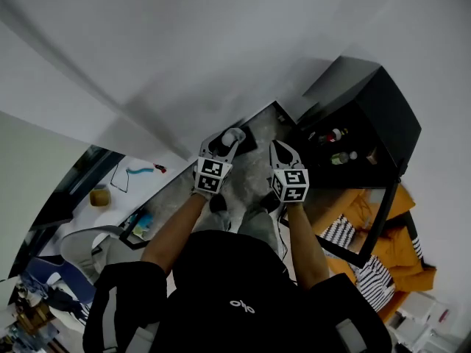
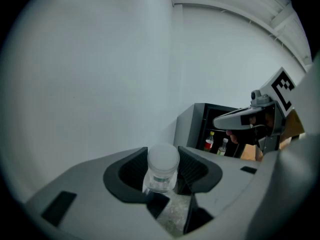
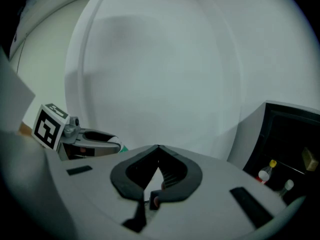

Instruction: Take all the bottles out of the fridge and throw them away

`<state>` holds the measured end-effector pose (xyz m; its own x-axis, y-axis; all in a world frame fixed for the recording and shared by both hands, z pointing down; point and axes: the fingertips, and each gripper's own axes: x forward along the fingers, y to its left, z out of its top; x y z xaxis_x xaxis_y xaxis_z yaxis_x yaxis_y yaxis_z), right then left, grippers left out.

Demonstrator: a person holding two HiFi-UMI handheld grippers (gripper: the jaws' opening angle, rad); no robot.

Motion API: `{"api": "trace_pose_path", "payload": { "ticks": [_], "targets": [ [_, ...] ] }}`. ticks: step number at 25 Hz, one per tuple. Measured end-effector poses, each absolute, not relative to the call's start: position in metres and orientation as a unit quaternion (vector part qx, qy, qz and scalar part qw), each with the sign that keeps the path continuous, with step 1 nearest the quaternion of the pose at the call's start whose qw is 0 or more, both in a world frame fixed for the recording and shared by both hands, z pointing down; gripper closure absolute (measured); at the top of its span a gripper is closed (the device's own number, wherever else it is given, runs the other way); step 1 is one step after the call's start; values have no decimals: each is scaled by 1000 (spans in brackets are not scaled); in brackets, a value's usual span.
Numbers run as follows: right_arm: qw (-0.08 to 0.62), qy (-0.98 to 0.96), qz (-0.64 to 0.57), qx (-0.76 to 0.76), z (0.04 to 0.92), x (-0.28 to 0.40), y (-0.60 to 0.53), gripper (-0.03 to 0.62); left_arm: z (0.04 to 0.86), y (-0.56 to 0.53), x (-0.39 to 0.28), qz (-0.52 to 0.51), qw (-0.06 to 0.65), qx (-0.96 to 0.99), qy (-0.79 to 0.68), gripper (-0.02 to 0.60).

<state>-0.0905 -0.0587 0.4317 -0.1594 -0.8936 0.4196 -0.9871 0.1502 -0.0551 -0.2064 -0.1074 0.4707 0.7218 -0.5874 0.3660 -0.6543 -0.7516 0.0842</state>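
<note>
Head view looks steeply down; gripper views (riding close) share the fridge (image 2: 189, 131).

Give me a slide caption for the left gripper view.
Left gripper grips a white-capped bottle; two bottles stand in the open fridge behind.

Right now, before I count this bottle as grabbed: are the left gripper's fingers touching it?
Touching. The left gripper view shows the fingers of the left gripper pressed against both sides of the bottle, no gap.

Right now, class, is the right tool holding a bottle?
No: the right tool has its jaws shut together with nothing between them; the bottle sits in the left tool.
</note>
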Motion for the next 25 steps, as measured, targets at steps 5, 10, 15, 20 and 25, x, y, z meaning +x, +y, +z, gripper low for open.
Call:
{"api": "trace_pose_path", "payload": {
  "ticks": [5,10,15,20,25],
  "targets": [
    [153,-751,169,620,460,-81,-73,592,502,-122,-201,176,109,916,-343,388],
    [163,-750,180,615,498,-67,-86,592,539,-133,-195,191,116,913,-343,389],
    [167,-743,196,617,544,-48,-97,592,583,-135,-181,208,127,912,-331,389],
    [165,-736,215,621,598,-35,-103,592,633,-136,-166,229,133,909,-323,388],
    [161,-731,233,620,656,-29,-105,592,677,-139,-153,239,134,909,-314,389]
  ]
}}
